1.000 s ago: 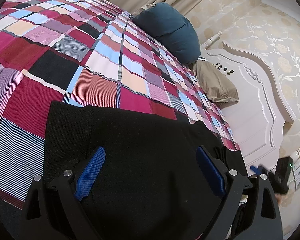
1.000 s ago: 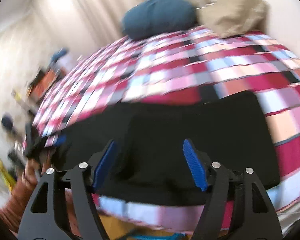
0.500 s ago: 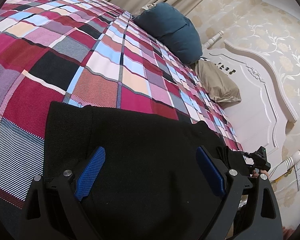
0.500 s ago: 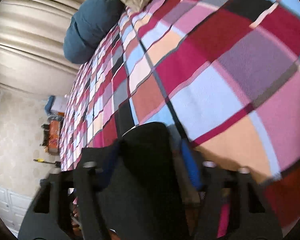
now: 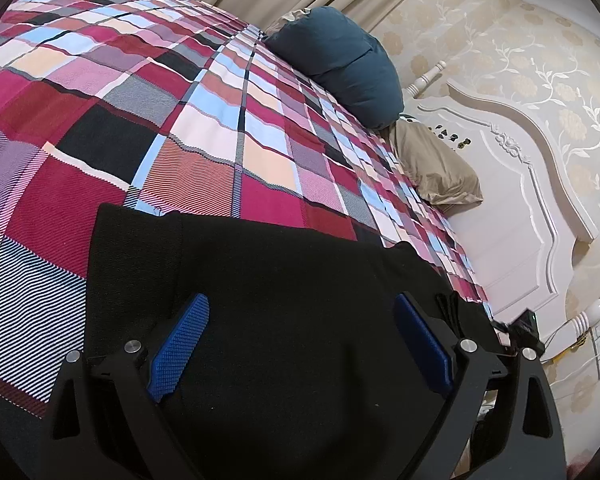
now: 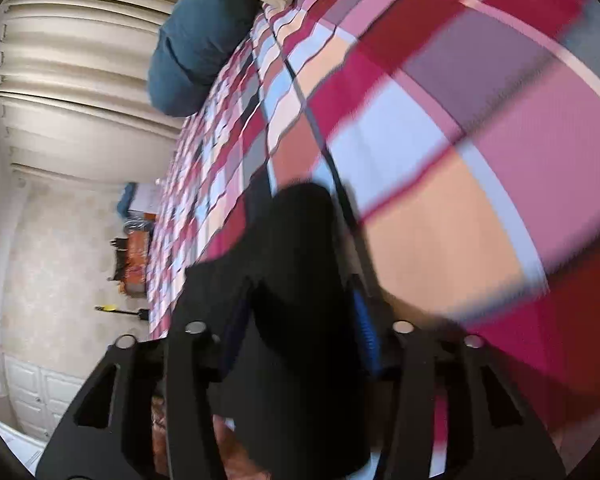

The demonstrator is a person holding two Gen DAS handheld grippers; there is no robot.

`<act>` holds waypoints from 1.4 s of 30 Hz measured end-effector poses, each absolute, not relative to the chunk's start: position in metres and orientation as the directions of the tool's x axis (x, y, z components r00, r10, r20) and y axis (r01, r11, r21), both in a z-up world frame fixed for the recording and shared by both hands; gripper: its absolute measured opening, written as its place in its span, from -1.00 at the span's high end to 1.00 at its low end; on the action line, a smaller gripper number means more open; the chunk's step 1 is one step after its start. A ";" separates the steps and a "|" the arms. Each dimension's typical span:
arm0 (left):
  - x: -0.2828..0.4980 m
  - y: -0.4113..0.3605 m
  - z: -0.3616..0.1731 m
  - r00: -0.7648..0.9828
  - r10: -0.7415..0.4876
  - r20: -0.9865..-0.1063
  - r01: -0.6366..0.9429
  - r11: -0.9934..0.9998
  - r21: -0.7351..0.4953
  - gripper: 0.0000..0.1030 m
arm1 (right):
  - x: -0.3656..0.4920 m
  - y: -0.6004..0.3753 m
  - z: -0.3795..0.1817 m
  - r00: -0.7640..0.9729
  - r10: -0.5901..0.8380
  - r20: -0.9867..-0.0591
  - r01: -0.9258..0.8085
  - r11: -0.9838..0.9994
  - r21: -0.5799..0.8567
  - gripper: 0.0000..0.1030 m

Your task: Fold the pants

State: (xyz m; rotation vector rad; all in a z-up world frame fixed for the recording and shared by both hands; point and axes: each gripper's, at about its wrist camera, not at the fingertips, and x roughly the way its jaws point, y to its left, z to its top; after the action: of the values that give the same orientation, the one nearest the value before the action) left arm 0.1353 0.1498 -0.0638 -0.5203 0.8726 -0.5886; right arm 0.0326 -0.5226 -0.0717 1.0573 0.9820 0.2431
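Since a second ago the right tongs (image 6: pixel 300 320) have swung from hovering spread above the black pants (image 5: pixel 284 320) to pinching a bunched fold of that cloth, the blue pads drawn in against it on both sides; the right view is rolled and motion-blurred, so the hand seems to be travelling. The left tongs (image 5: pixel 300 344) have barely shifted: they hang spread above the middle of the pants, gripping nothing, with the fabric lying flat beneath them.

My reading is that a fold has begun, with the right side lifting an end to carry it across while the left waits to pin or smooth.

The pants lie on the plaid bedspread (image 5: pixel 180 120) near the bed's near edge, their far hem straight and their left corner squared. Beyond them the bedspread runs bare and wide toward the blue pillow (image 5: pixel 340 64) and the tan pillow (image 5: pixel 432 168), well apart from the cloth, so there is ample room to lay the fold over. The white headboard (image 5: pixel 512 216) stands to the right, close to that end of the pants.
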 end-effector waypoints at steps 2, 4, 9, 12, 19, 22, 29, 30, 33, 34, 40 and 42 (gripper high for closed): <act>0.135 0.149 -0.064 0.508 -0.663 -0.550 0.260 0.726 -0.636 -0.79 | 0.012 -0.520 -0.071 0.572 0.610 -0.548 0.254 0.503 0.826 -0.07; 0.135 0.149 -0.064 0.508 -0.663 -0.550 0.260 0.727 -0.636 -0.79 | -0.009 -0.517 -0.072 0.569 0.616 -0.545 0.239 0.510 0.826 -0.06; 0.135 0.148 -0.064 0.506 -0.663 -0.551 0.262 0.727 -0.635 -0.79 | -0.024 -0.509 -0.075 0.562 0.534 -0.632 0.259 0.612 0.747 0.52; 0.135 0.148 -0.064 0.507 -0.664 -0.550 0.259 0.726 -0.637 -0.79 | -0.026 -0.513 -0.069 0.577 0.521 -0.629 0.280 0.597 0.752 0.41; 0.133 0.146 -0.064 0.516 -0.659 -0.547 0.267 0.730 -0.629 -0.79 | -0.039 -0.468 0.006 0.741 0.296 -0.602 0.265 0.695 0.669 -0.45; 0.133 0.145 -0.064 0.516 -0.657 -0.549 0.270 0.733 -0.624 -0.79 | -0.018 -0.415 0.010 0.738 0.422 -0.527 0.143 0.665 0.733 -0.54; 0.129 0.148 -0.061 0.515 -0.663 -0.543 0.283 0.730 -0.622 -0.79 | 0.047 -0.332 -0.044 0.591 0.561 -0.579 0.103 0.659 0.745 -0.54; 0.128 0.150 -0.059 0.513 -0.666 -0.542 0.279 0.726 -0.629 -0.79 | 0.049 -0.330 -0.047 0.593 0.551 -0.587 0.102 0.672 0.734 -0.54; 0.121 0.166 -0.051 0.523 -0.655 -0.545 0.224 0.723 -0.654 -0.79 | 0.048 -0.330 -0.047 0.598 0.557 -0.576 0.085 0.671 0.737 -0.56; 0.118 0.172 -0.049 0.531 -0.655 -0.538 0.213 0.718 -0.663 -0.79 | 0.048 -0.333 -0.048 0.600 0.566 -0.565 0.086 0.657 0.749 -0.56; 0.107 0.233 -0.053 0.572 -0.634 -0.521 0.109 0.688 -0.718 -0.79 | 0.048 -0.334 -0.053 0.613 0.567 -0.551 0.069 0.656 0.752 -0.56; 0.107 0.241 -0.062 0.550 -0.641 -0.535 0.094 0.684 -0.723 -0.79 | 0.043 -0.333 -0.051 0.616 0.560 -0.553 0.064 0.665 0.744 -0.59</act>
State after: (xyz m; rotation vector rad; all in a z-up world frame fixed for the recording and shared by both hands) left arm 0.1073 0.2409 -0.0622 -0.6979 0.8901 -0.4796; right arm 0.0435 -0.3332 -0.0510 0.8107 0.8759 0.3250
